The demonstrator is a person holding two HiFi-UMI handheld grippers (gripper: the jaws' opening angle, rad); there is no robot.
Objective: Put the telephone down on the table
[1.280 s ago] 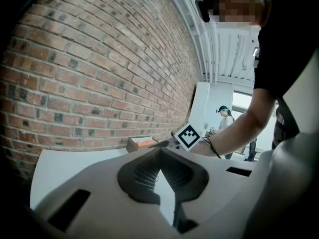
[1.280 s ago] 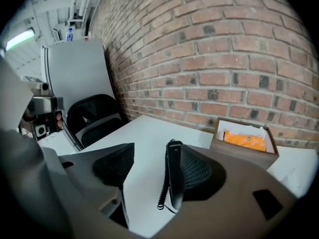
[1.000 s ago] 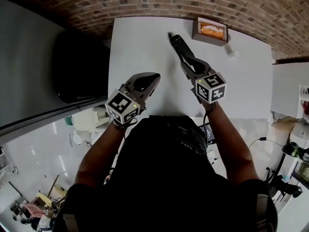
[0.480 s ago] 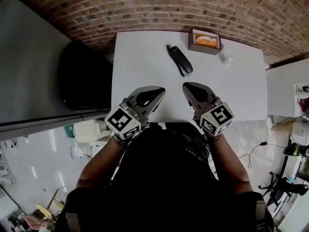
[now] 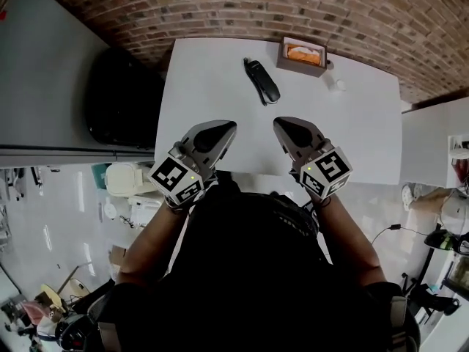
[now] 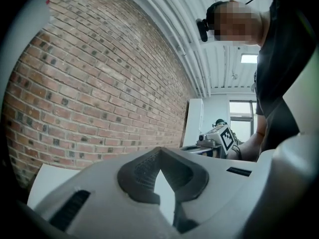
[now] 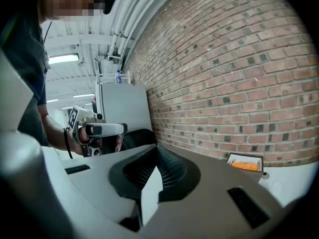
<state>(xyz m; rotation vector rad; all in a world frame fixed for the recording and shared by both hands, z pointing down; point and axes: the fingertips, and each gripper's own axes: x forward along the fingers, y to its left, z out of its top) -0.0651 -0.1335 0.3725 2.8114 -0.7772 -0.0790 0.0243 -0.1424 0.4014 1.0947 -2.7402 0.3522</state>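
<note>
The black telephone [image 5: 261, 81] lies flat on the white table [image 5: 198, 72], at its far middle, with nothing touching it. Both grippers hover side by side over the table's near edge, well short of the telephone. My left gripper [image 5: 226, 128] is shut and empty; in its own view the jaw tips [image 6: 158, 156] meet with only brick wall beyond. My right gripper [image 5: 282, 125] is also shut and empty, its tips [image 7: 157, 153] pressed together. The telephone does not show in either gripper view.
A small brown box with orange contents [image 5: 303, 54] stands at the table's far edge by the brick wall, also seen as the box [image 7: 245, 163] in the right gripper view. A small white object [image 5: 335, 84] lies beside it. A black bulky shape [image 5: 121, 97] sits left of the table.
One second ago my right gripper reached out along the telephone on the table; it has let go, drawn back toward the person and shut. The left gripper rose slightly. The telephone stays on the table.
</note>
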